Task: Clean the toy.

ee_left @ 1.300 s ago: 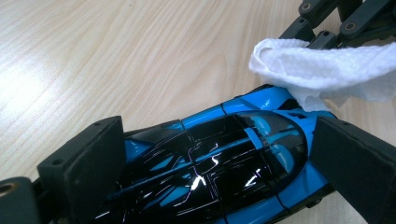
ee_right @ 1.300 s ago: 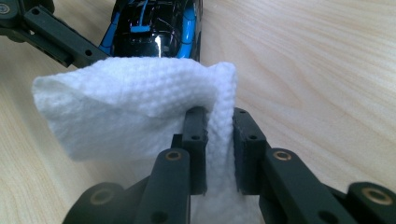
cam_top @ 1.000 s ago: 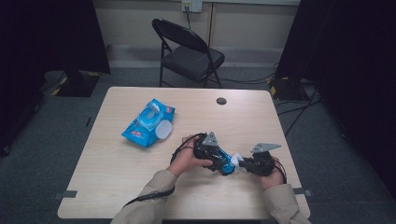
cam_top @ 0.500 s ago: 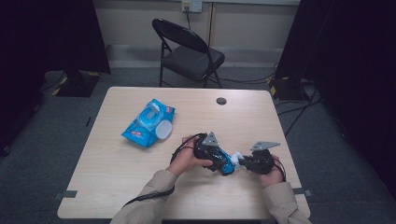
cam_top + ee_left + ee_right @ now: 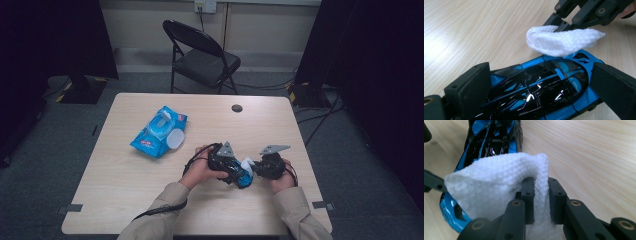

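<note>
Toy car [image 5: 541, 87], glossy blue-and-black model, clamped between left hand-held gripper [image 5: 227, 162] jaws, low over light wood bench [image 5: 125, 185]. Right hand-held gripper [image 5: 541, 195] pinches folded white textured wipe [image 5: 491, 185], touching car's roof. Risk: thin pinch, wipe drags out mid-stroke.

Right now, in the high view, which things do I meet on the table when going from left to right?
Blue wipes pack → left hand-held gripper gripping the blue toy car → white wipe → right hand-held gripper.
</note>
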Tool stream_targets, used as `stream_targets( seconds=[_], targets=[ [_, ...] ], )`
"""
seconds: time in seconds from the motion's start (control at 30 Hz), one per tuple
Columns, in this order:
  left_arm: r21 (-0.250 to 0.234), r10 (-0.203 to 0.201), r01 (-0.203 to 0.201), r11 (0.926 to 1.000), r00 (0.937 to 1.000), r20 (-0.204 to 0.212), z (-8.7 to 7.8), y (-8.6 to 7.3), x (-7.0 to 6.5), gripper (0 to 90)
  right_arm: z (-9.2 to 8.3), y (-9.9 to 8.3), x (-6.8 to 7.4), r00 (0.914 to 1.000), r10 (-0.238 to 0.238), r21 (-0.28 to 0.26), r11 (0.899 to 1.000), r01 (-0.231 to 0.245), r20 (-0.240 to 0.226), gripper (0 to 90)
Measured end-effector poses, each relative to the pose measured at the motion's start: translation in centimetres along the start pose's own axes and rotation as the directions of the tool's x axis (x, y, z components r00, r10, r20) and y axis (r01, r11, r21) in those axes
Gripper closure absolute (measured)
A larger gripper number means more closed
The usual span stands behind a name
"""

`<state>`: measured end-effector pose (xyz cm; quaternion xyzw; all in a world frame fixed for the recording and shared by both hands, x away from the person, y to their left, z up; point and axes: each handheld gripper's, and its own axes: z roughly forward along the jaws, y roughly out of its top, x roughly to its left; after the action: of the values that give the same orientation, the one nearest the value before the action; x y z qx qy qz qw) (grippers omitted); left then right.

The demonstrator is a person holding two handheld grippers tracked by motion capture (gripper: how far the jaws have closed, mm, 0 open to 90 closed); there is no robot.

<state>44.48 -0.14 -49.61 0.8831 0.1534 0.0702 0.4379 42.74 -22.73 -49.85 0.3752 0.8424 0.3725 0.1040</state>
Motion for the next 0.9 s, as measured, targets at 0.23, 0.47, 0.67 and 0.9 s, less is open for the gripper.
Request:
stream_targets(
  seconds=[0.23, 0.47, 0.67, 0.9],
  targets=[
    [0.000, 0.001, -0.001, 1.0000, 1.0000, 0.002, 0.0, 0.0, 0.0, 3.2, 1.1, 1.1, -0.1, 0.9999, 0.002, 0.000, 1.000, -0.002, -0.015, 77.5],
    [0.002, 0.000, 0.000, 1.0000, 1.0000, 0.006, 0.0, 0.0, 0.1, 3.2, 1.8, 1.8, -0.2, 0.9998, 0.005, -0.003, 1.000, -0.005, -0.017, 76.8],
    [0.004, 0.000, 0.000, 1.0000, 1.0000, 0.009, 0.0, 0.1, 0.1, 3.2, 2.7, 2.6, -0.2, 0.9997, 0.003, -0.003, 1.000, -0.003, -0.024, 76.8],
    [0.006, -0.001, 0.001, 1.0000, 0.9999, 0.013, -0.1, 0.0, 0.2, 3.2, 3.7, 3.4, -0.4, 0.9992, 0.003, -0.011, 1.000, -0.003, -0.040, 76.8]
  ],
)
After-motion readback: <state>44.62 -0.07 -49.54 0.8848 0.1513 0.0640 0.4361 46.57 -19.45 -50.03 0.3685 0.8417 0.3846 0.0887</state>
